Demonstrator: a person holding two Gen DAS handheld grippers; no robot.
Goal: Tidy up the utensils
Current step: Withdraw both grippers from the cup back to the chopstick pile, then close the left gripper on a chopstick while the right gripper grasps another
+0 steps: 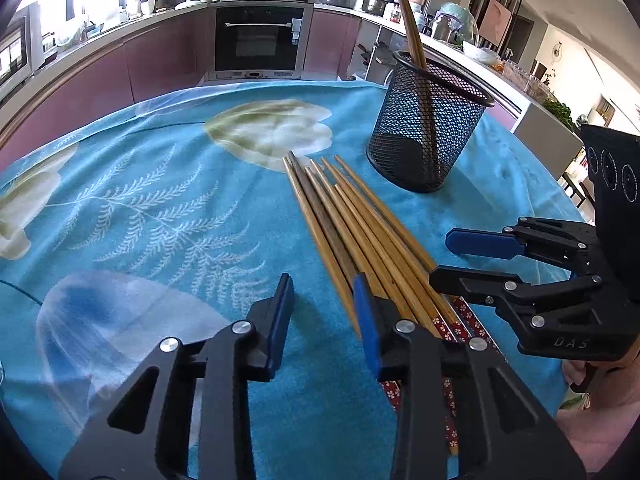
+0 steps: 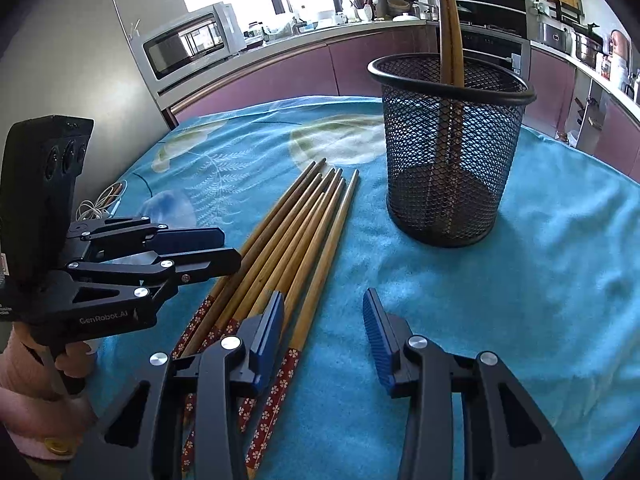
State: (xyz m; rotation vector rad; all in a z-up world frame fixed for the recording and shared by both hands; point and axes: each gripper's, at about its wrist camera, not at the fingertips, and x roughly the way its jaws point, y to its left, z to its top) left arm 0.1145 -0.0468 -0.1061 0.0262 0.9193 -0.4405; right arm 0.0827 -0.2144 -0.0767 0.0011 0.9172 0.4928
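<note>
- Plainly, we saw a worktop (image 1: 160, 208) covered by a turquoise cloth (image 2: 540, 280) printed with pale ferns and large white blossoms.
- We found a bundle of wooden chopsticks (image 1: 352, 220) lying flat on the cloth, their thin tips toward the far side and their red flower-patterned ends toward us.
- We noted a black mesh cup (image 1: 428, 120) standing upright just beyond and to the right of the bundle, apart from it, with two chopsticks (image 2: 450, 40) leaning inside.
- We saw the left gripper (image 1: 324, 300) low over the cloth, its jaws narrowly apart with nothing between them; its right finger lay against the left edge of the bundle.
- We saw the right gripper (image 2: 324, 312) with its jaws moderately apart and holding nothing; its left finger sat over the bundle's patterned ends, and only bare cloth showed in the gap.
- Behind the worktop we made out a kitchen: mauve cabinet fronts (image 1: 160, 60), a built-in oven (image 1: 260, 38), a microwave (image 2: 188, 42), pots along the counter and a bright window.
</note>
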